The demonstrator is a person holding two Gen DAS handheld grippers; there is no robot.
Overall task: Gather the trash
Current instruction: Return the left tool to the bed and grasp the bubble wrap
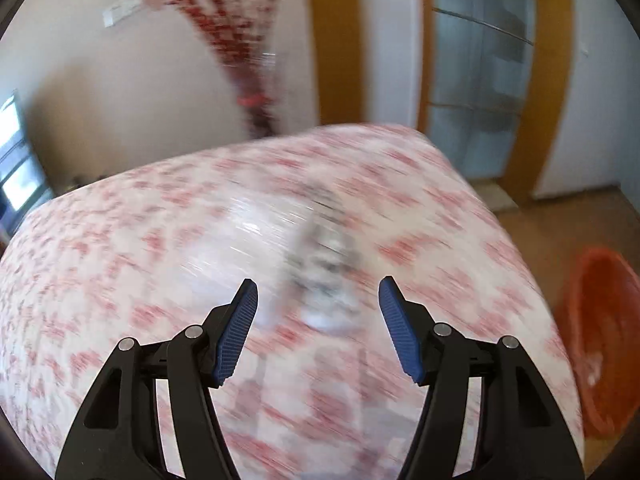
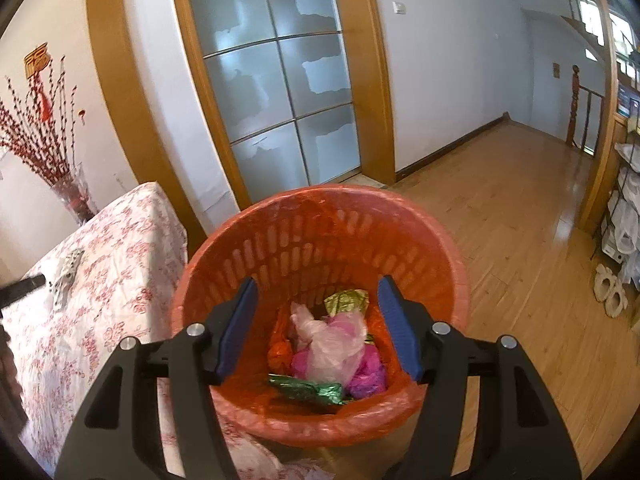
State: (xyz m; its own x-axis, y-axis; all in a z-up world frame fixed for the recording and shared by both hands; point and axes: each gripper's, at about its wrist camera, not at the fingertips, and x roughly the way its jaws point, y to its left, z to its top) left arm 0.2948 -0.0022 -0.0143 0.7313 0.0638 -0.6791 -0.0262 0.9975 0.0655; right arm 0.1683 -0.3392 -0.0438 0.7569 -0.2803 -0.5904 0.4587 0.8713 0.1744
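While right gripper [image 2: 318, 330] hovers over bin [image 2: 320, 216], both grippers' jaws apart (empty).

Orange basket [image 2: 320, 232], red-floral tablecloth [image 2: 120, 264] (white ground), blue-padded tools

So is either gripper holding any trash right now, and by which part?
No. The left gripper and the right gripper are both open with nothing between their fingers.

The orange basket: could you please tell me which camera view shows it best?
The right wrist view: the orange basket sits centred and sharp, rim, slotted wall and the wrappers inside all visible. The left wrist view catches only a blurred orange sliver at its right edge.
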